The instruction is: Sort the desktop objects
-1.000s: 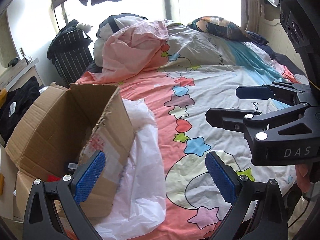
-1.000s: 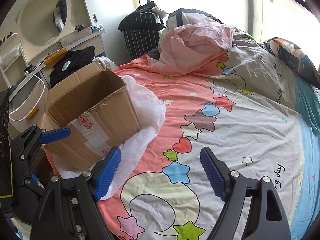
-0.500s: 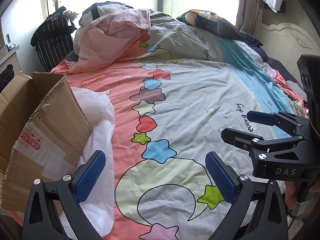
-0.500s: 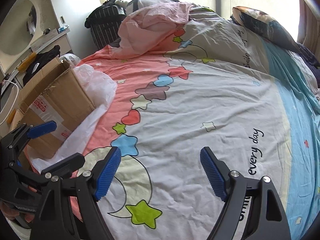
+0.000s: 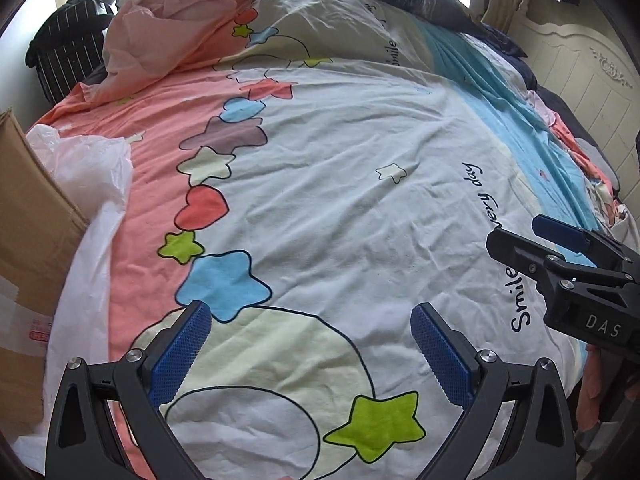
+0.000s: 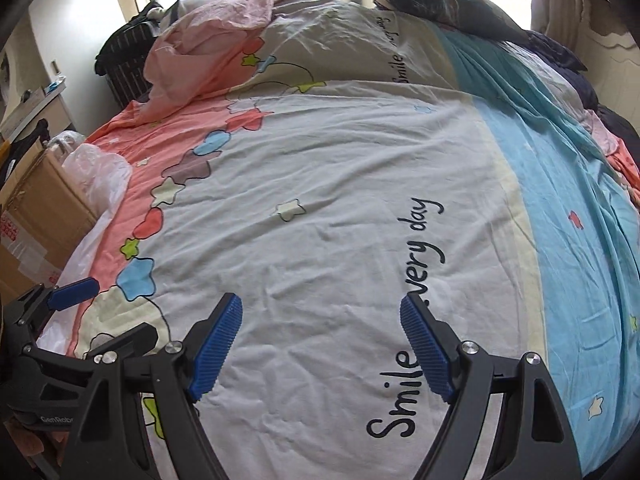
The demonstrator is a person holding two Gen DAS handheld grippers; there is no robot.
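Both tools hang over a wide bed covered by a printed cotton quilt cover (image 5: 360,208) — white in the middle, salmon pink on one side, sky blue on the other, with coloured stars, hearts and a pale moon outlined in black. This quilt cover serves as the landmark here.

The left tool (image 5: 310,354) points steeply down above the moon print at the quilt cover's near end. Its blue ribbed pads (image 5: 180,354) stand wide apart, with only fabric showing between them. The right tool (image 6: 320,346) is beside it, over the black lettering "Smile every day" (image 6: 416,308) printed on the white part of the quilt cover. Its jaws are also spread wide and grip nothing. Each tool appears at the edge of the other's view.

At the pink edge of the quilt cover sits a brown corrugated cardboard box (image 5: 28,248) with red printing and clear tape on its side. A crumpled translucent white plastic bag (image 5: 92,184) lies between the box and the quilt cover, partly spread over the pink fabric. No small loose objects for sorting can be seen on the quilt cover, and the inside of the box is hidden from both views.

At the far end of the quilt cover a rumpled pale pink sheet (image 5: 180,28) is heaped — beside it lies a dark patterned pillow (image 6: 444,4). Beyond the pink corner stands a black striped suitcase (image 5: 68,52).
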